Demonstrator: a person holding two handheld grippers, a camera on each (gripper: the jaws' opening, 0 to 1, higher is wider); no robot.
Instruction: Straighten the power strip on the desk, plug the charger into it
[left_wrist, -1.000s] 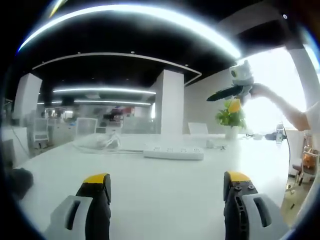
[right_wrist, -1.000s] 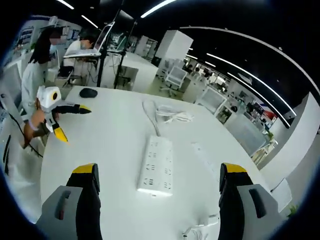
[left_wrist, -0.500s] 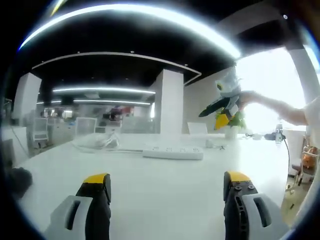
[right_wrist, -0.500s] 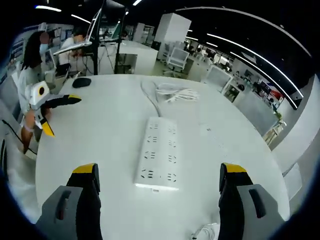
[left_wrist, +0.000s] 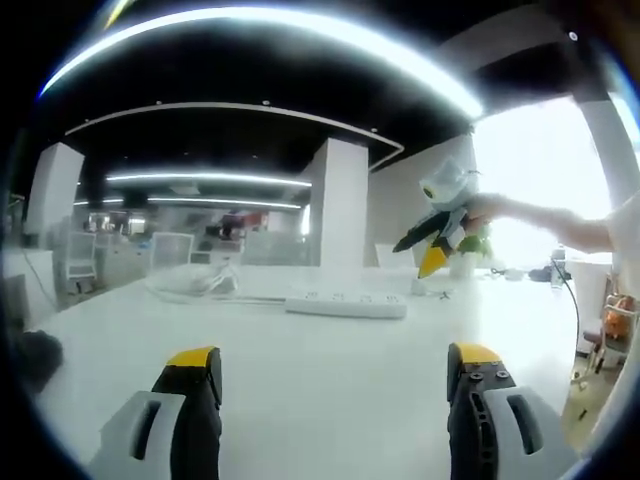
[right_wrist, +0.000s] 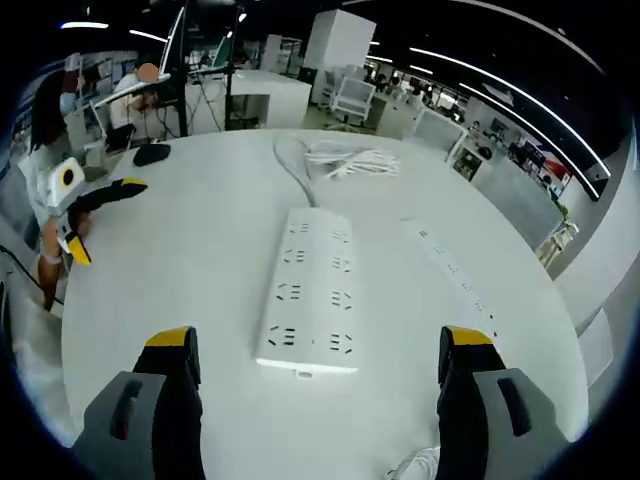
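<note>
A white power strip (right_wrist: 305, 290) lies flat on the round white table (right_wrist: 180, 260), straight ahead of my right gripper (right_wrist: 318, 340), which hangs open above its near end with nothing between the jaws. Its white cable runs back to a loose coil (right_wrist: 345, 160). My left gripper (left_wrist: 330, 358) stands open and low over the table, well short of the power strip (left_wrist: 347, 303). The right gripper (left_wrist: 440, 225) comes in from the right, held by a hand, above the strip's right end. The left gripper (right_wrist: 95, 195) appears at the table's left edge. A bit of white cord (right_wrist: 418, 464) lies at the bottom edge.
A second, thinner white strip (right_wrist: 455, 270) lies to the right of the power strip. A black mouse (right_wrist: 152, 153) sits at the far left of the table. A potted plant (left_wrist: 470, 245) stands behind the right gripper. People sit at a desk (right_wrist: 150, 95) beyond.
My right gripper has come down and closer over the power strip, which now looms larger. The left gripper has stayed put.
</note>
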